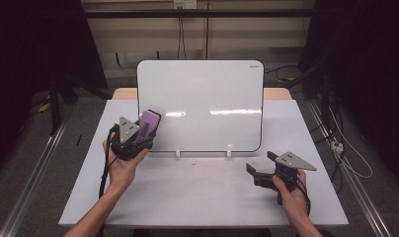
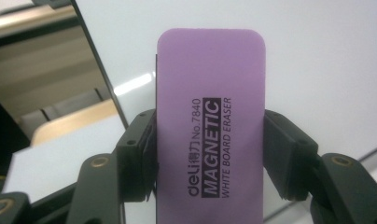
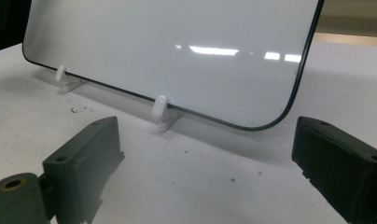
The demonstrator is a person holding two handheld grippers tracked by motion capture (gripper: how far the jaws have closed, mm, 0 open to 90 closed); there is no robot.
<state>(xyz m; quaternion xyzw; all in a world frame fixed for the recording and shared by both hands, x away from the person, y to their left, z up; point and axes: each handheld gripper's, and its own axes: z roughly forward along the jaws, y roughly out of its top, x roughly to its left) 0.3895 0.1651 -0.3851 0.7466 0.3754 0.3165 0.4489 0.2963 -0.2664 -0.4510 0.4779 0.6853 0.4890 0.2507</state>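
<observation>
White tabletop point(image 1: 197, 192) carries an upright whiteboard point(image 1: 202, 103) on two small white stands point(image 3: 164, 114). At the board's lower left corner, the left gripper point(image 1: 138, 132) is clamped on a purple eraser point(image 2: 210, 130), both jaws pressing its long edges, its upper end rising clear above them. Near the board's lower right corner, the right gripper point(image 1: 264, 165) rests low with jaws wide apart.

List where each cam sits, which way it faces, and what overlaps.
High view: above the person's side, facing forward and down on the table; forearms, left gripper, right gripper.
Left gripper view: rides that gripper, facing the whiteboard; jaws clamp a purple whiteboard eraser.
Right gripper view: low over the table, facing the whiteboard's lower edge and white feet; open jaws.
Shared: the whiteboard.
</observation>
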